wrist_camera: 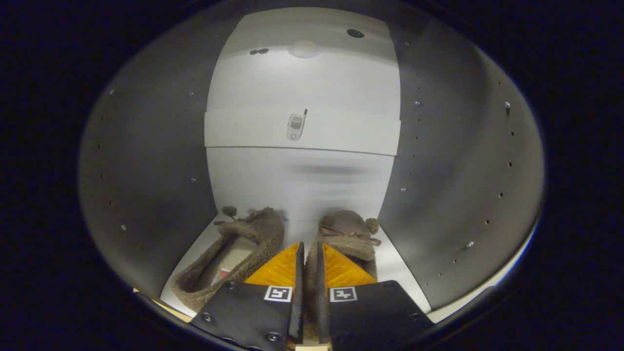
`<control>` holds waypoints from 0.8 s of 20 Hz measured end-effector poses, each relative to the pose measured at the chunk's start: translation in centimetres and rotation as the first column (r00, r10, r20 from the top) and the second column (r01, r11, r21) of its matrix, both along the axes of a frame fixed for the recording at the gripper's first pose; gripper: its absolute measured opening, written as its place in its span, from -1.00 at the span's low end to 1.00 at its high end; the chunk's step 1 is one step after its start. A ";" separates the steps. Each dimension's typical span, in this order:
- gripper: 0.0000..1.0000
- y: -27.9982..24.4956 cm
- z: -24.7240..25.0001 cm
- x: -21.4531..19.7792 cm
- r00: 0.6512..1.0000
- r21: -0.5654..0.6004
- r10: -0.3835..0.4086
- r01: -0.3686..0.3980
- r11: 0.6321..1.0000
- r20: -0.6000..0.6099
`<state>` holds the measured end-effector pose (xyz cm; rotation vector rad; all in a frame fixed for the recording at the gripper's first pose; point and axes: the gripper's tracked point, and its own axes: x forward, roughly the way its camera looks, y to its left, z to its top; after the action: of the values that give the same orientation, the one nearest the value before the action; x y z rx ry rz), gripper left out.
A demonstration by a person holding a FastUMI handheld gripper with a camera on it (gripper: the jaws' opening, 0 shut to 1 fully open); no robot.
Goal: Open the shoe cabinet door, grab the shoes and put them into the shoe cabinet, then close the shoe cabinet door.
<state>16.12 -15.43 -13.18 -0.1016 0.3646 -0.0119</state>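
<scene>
Two slippers lying on the cabinet floor

The left fuzzy slipper [233, 253] and right fuzzy slipper [348, 239] are sitting side by side on the white cabinet floor [395, 273].

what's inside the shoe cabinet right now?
Two fuzzy brown slippers on the cabinet floor: the left slipper lies free, the right slipper has its rear edge pinched in the gripper. An upper shelf spans the back. The fingers cover the right slipper's heel.

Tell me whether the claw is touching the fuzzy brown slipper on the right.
Touching. In the gripper view the claw is nearly shut, with the edge of the right fuzzy brown slipper pinched in the narrow gap between its fingers.
</scene>
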 end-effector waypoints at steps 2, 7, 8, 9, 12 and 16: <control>-0.74 -0.4 0.6 -0.4 1.000 -0.015 -0.005 0.006 1.000 0.022; -0.73 -0.4 2.7 -3.1 0.998 -0.018 0.010 -0.009 1.000 0.062; -0.73 -0.4 3.1 -3.9 0.997 -0.013 0.012 -0.011 1.000 0.070; -0.73 -0.4 3.6 -4.8 0.997 -0.011 0.014 -0.013 1.000 0.077; -0.73 -0.8 5.1 -8.4 0.994 -0.014 0.018 -0.016 1.000 0.107; -0.73 -1.3 7.1 -13.8 0.991 0.009 0.038 -0.039 0.999 0.125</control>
<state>2.27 -16.76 -6.07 -0.0957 0.2377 0.0217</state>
